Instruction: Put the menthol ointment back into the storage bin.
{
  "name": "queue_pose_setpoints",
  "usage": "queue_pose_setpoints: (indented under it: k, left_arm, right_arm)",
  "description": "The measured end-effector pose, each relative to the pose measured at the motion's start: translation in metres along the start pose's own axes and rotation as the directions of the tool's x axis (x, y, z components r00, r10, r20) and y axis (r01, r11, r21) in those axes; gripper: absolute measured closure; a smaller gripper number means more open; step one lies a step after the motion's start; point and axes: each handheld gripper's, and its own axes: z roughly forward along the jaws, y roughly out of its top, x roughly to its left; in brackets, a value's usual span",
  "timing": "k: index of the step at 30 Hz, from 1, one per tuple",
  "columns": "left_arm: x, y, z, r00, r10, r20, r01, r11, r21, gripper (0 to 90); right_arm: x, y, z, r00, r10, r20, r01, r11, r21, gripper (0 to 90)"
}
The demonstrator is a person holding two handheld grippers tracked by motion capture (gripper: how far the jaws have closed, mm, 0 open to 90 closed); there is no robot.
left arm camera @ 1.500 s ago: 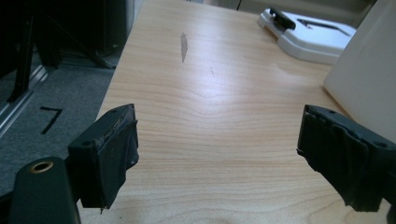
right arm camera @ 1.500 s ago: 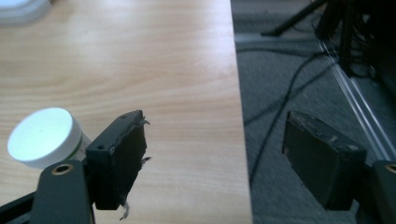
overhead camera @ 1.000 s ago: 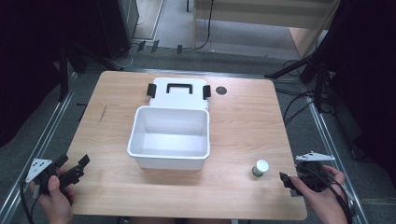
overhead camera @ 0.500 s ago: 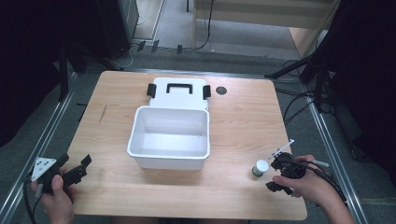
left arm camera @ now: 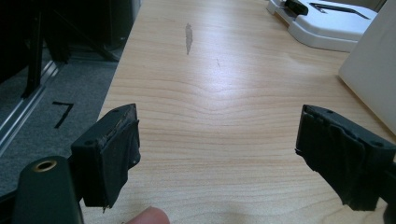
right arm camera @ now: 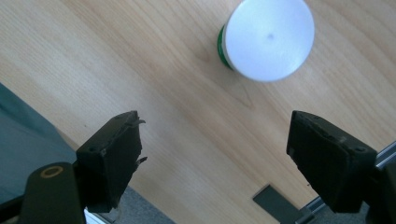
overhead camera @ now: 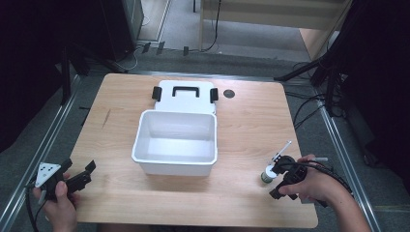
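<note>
On a light wooden table (overhead camera: 251, 116), an open white bin (overhead camera: 175, 142) sat centre, its lid (overhead camera: 183, 95) behind. The right gripper (overhead camera: 276, 180), jaws spread, hung just beside a small white-capped jar (right arm camera: 267, 39) near the right edge; the left gripper (overhead camera: 83, 176) rested near-left, jaws also spread.

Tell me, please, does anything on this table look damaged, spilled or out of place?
One small blemish: a grey scuff mark on the wooden table near its left edge. Nothing is spilled; the white bin and the small white-capped jar stand upright.
</note>
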Motion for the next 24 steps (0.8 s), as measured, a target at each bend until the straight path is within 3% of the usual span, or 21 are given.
queue_pose_setpoints:
  k: [2, 6, 11, 24]
  left_arm:
    - [0.0, 0.0, 0.0, 1.0, -0.001, 0.002, 0.001, 1.0, 0.0, 14.1]
    - [0.0, 0.0, 0.0, 1.0, 0.002, 0.004, -0.002, 1.0, 0.004, 14.1]
    - [-0.001, 0.0, 0.001, 0.9999, 0.009, 0.007, -0.009, 0.9999, 0.007, 14.2]
    - [-0.001, 0.0, 0.001, 0.9998, 0.011, 0.019, -0.011, 0.9999, 0.008, 14.3]
  right_arm:
    - [-0.001, 0.004, 0.002, 0.9996, -0.027, 0.012, 0.027, 1.0, 0.0, 19.4]
    - [-0.005, 0.007, 0.006, 0.999, -0.023, 0.038, 0.024, 0.999, -0.026, 24.8]
    - [-0.012, 0.016, 0.007, 0.9989, 0.029, 0.037, -0.027, 0.998, -0.058, 34.6]
    - [-0.016, 0.034, 0.012, 0.9954, 0.09, 0.035, -0.088, 0.995, -0.049, 44.1]
